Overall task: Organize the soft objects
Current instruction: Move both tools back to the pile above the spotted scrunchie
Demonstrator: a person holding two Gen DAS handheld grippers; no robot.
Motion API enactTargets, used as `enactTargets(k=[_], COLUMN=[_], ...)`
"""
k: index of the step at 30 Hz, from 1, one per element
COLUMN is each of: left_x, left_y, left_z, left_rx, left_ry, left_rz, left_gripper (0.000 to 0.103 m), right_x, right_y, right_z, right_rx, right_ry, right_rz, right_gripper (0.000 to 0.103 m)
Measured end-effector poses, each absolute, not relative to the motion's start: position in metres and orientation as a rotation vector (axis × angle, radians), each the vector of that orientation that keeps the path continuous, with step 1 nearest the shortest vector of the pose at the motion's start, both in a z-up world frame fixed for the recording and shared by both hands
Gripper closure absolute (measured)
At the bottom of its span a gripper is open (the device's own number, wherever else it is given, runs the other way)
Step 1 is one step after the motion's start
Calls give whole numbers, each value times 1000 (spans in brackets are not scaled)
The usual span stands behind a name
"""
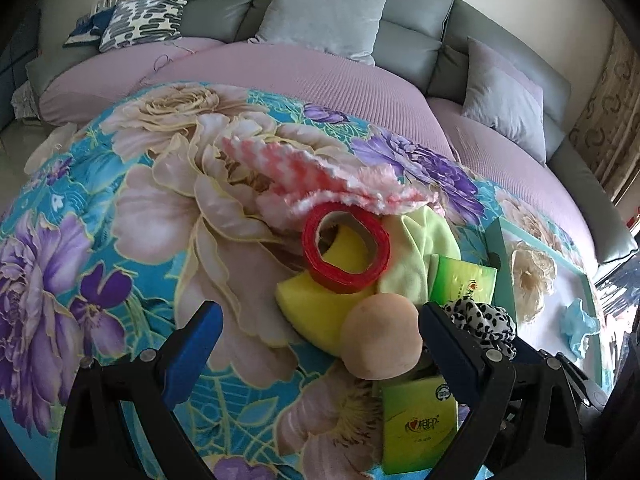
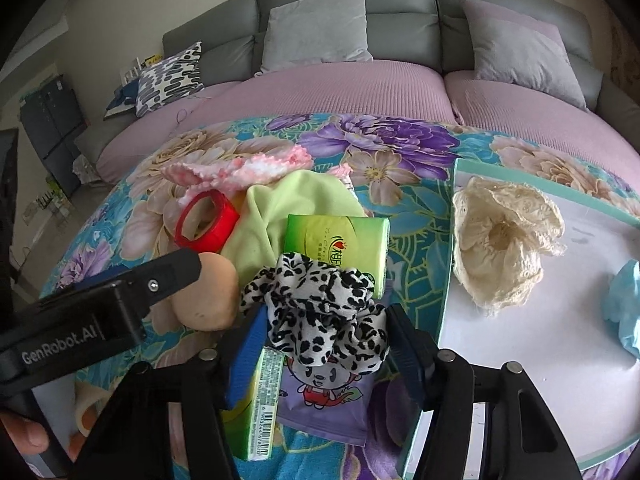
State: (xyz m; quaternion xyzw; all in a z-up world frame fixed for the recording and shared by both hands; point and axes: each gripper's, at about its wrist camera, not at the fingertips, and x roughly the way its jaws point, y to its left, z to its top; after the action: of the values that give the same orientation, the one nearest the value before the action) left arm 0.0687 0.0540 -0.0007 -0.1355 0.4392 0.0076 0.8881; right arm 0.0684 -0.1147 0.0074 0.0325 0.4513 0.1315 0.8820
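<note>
Now we had both grippers low over the floral cloth [image 1: 100,208], where the soft things lay heaped. Our right gripper [image 2: 326,344] had its two fingers on either side of the spotted scrunchie [image 2: 320,312]; the blue pad [image 2: 246,354] touched its left edge, but whether the right one pressed it we could not tell. No earlier view let us judge more. The scrunchie lay on a green tissue pack [image 2: 338,246] and a purple packet [image 2: 320,400], with a second green pack [image 2: 260,404] on edge just beside the left finger. Our left gripper [image 1: 320,324] stood wide open, nothing between its pads; the peach ball [image 1: 380,336] sat just inside its right finger, resting against the yellow sponge [image 1: 316,312]. A red tape roll [image 1: 346,248] leaned on the sponge, beside a lime cloth [image 1: 416,248] and a pink knit [image 1: 320,168] behind. To the right, the tray [image 2: 520,176] held a cream lace piece [image 2: 504,240] and a blue glove [image 2: 628,308], well apart from the heap.
</note>
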Motion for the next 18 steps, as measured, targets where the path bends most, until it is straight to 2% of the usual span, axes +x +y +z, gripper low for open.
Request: enactTargets(k=[5,9,11,18], left_x=[72,74,76,79], left_y=[50,49,48,42], left_z=[-6,-7,-9,-13], left_rx=[-292,-333,-338,-361], left_ry=[925,925,934,953], left_rz=[19,1,3,-21], left_gripper=[5,8,17,31], right_x=[69,70,71,72], right_y=[-122,-127,-128,-133], right_z=[7,7,7,6], right_rx=[113,139,149,178], right_ry=[946,951,954,961], right_rz=[281,280,283,286], right_gripper=[52,54,54,54])
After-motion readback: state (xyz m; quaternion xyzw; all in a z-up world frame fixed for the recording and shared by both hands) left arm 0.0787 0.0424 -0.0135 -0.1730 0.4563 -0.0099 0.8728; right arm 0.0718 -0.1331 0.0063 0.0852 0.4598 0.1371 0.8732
